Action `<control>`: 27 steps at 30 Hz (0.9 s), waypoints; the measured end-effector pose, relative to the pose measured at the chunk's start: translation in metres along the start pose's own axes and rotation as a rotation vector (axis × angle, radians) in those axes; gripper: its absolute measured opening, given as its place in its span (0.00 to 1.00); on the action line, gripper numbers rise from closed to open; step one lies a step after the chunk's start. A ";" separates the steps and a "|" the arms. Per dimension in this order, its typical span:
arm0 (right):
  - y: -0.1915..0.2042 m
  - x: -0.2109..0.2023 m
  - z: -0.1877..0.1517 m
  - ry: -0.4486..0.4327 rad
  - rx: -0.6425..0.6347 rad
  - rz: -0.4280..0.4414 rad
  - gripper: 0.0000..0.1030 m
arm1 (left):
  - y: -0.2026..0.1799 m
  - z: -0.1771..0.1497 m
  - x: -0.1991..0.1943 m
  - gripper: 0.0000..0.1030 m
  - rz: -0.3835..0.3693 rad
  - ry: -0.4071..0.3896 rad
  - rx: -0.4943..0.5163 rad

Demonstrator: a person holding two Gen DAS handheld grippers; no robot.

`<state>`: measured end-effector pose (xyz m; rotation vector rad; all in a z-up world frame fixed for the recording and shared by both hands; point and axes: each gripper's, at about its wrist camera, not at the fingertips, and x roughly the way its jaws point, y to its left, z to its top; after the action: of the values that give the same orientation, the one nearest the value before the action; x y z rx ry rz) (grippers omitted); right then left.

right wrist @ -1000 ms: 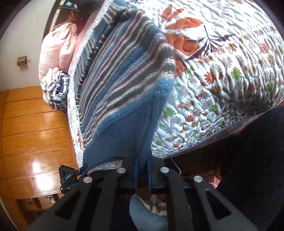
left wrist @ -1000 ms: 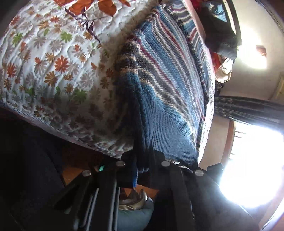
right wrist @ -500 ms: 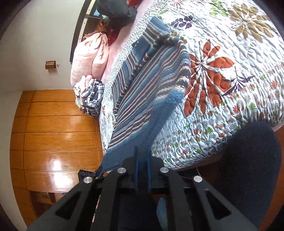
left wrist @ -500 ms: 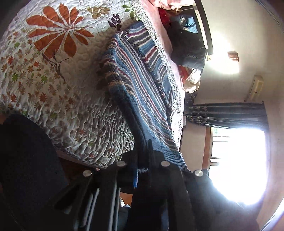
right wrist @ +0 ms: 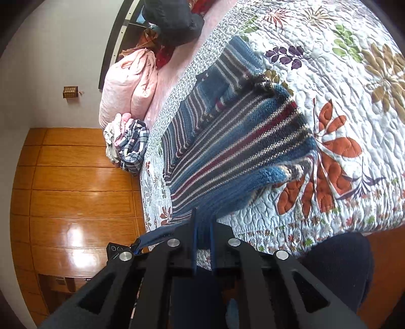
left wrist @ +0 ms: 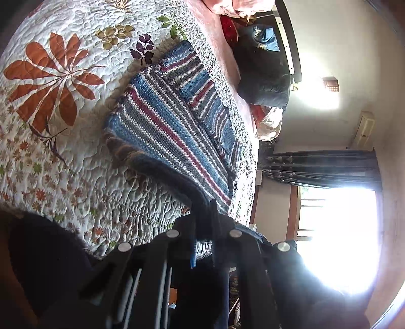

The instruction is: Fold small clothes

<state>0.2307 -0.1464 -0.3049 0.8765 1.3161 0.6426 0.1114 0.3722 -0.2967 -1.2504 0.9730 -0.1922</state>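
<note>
A blue, grey, white and maroon striped knit sweater [left wrist: 167,126] lies spread on a floral quilted bed [left wrist: 63,141]. Its near hem is lifted off the quilt and runs into both grippers. My left gripper [left wrist: 205,215] is shut on one corner of the dark blue hem. In the right wrist view the same sweater [right wrist: 240,146] stretches away from my right gripper [right wrist: 203,222], which is shut on the other hem corner. A sleeve lies folded over the sweater's far part.
A pink bundle [right wrist: 129,83] and a heap of plaid clothes [right wrist: 129,144] sit at the bed's far end, beside a dark jacket [right wrist: 172,20]. Wooden panelling [right wrist: 71,192] lies left of the bed. A bright window [left wrist: 336,235] and dark curtain [left wrist: 321,167] are beyond it.
Both grippers have pulled back and up from the bed with the hem still pinched. The sweater now looks smaller and farther away, and more of the quilt shows.
</note>
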 end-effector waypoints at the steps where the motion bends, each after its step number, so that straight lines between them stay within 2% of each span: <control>1: 0.000 0.005 0.008 0.005 0.003 -0.007 0.07 | 0.000 0.008 0.005 0.06 0.006 0.006 -0.009; 6: -0.001 0.037 0.054 0.031 0.025 -0.056 0.07 | 0.002 0.057 0.040 0.06 0.048 0.035 -0.052; 14: -0.016 0.094 0.126 0.073 0.055 -0.152 0.07 | 0.013 0.137 0.112 0.07 0.176 0.093 -0.072; 17: -0.028 0.114 0.146 0.092 0.071 -0.178 0.14 | 0.021 0.157 0.136 0.10 0.217 0.117 -0.067; 19: -0.035 0.119 0.157 0.095 0.082 -0.183 0.23 | 0.024 0.165 0.145 0.15 0.229 0.126 -0.043; 21: -0.037 0.113 0.166 0.087 0.090 -0.145 0.28 | 0.022 0.168 0.142 0.18 0.206 0.112 -0.010; 23: -0.034 0.103 0.174 0.069 0.039 -0.145 0.29 | 0.019 0.168 0.130 0.36 0.186 0.077 0.053; 27: -0.025 0.099 0.183 0.068 -0.121 -0.207 0.29 | 0.018 0.170 0.111 0.41 0.223 0.042 0.201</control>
<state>0.4247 -0.1118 -0.3752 0.6158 1.3929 0.5864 0.2917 0.4308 -0.3708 -0.9502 1.0938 -0.1384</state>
